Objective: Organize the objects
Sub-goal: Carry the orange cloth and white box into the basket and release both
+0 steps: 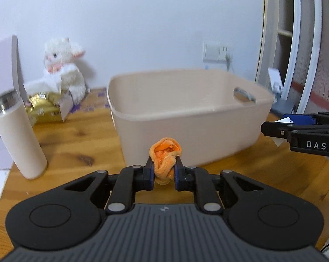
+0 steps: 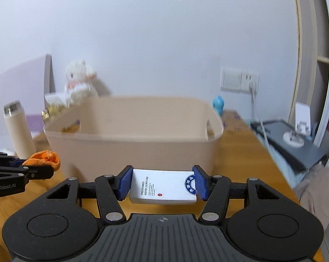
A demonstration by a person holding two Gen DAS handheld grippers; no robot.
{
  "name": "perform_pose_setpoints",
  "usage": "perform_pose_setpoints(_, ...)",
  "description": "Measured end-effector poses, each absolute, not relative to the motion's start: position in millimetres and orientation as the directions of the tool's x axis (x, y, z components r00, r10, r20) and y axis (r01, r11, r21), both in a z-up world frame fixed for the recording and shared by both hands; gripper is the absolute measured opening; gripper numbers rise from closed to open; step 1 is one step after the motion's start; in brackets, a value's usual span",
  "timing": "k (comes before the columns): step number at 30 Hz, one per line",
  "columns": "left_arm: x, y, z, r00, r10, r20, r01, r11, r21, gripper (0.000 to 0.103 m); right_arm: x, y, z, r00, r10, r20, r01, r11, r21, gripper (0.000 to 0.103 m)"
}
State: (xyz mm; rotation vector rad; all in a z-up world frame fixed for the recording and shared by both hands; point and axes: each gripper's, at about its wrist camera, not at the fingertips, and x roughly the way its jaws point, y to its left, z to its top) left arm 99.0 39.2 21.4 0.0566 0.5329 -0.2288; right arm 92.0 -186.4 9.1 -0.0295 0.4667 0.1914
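1. The left gripper [image 1: 164,170] pinches a crumpled orange cloth [image 1: 165,157]; the right gripper [image 2: 163,184] clamps a flat white printed box [image 2: 164,186], its fingers spread wide. Both are held near the beige plastic bin's [image 1: 186,118] front wall.
2. Neither item is in the bin yet; its floor is hidden.
3. A cream steel-topped flask [image 1: 18,135] stands left, a white plush toy [image 1: 64,65] far left. Only the bin's near wall must be cleared.

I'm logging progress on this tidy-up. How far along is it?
Nothing looks binned yet: the visible part of the bin interior is bare. In hand: the left gripper clamps an orange cloth, the right gripper a white box, both short of the bin. Left: dropping both in; the flask may follow.
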Motion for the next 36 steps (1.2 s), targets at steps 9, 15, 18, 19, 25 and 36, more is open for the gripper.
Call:
perform_pose_setpoints(9, 116, 41, 63, 0.885, -0.186, -0.426, 0.204, 0.979, -0.003, 0.018, 99, -186, 51, 0.928, 0.184, -0.324, -0.187, 0.982, 0.021, 0.056)
perform_pose_setpoints(15, 154, 30, 74, 0.879, -0.191, -0.437, 0.213, 0.977, 0.002, 0.018, 125, -183, 65, 0.940, 0.173, -0.293, -0.172, 0.985, 0.030, 0.056)
perform_pose_setpoints(18, 177, 19, 71, 0.868, -0.181, -0.463, 0.214, 0.977, 0.019, 0.018, 140, -181, 67, 0.941, 0.164, -0.296, -0.161, 0.986, 0.034, 0.056)
perform_pose_setpoints(19, 184, 16, 68, 0.861, -0.177, -0.476, 0.212, 0.977, 0.021, 0.018, 147, -181, 67, 0.940, 0.158, -0.303, -0.154, 0.987, 0.038, 0.056)
perform_pose_setpoints(25, 218, 5, 43, 0.804, -0.133, -0.580, 0.177, 0.984, 0.019, 0.019, 180, -178, 52, 0.923, 0.115, -0.367, -0.116, 0.993, 0.020, 0.056)
perform_pose_setpoints(36, 240, 7, 21, 0.729, -0.120, -0.674, 0.160, 0.987, -0.003, 0.023, 210, -176, 18, 0.856, 0.102, -0.507, -0.108, 0.994, 0.017, 0.056)
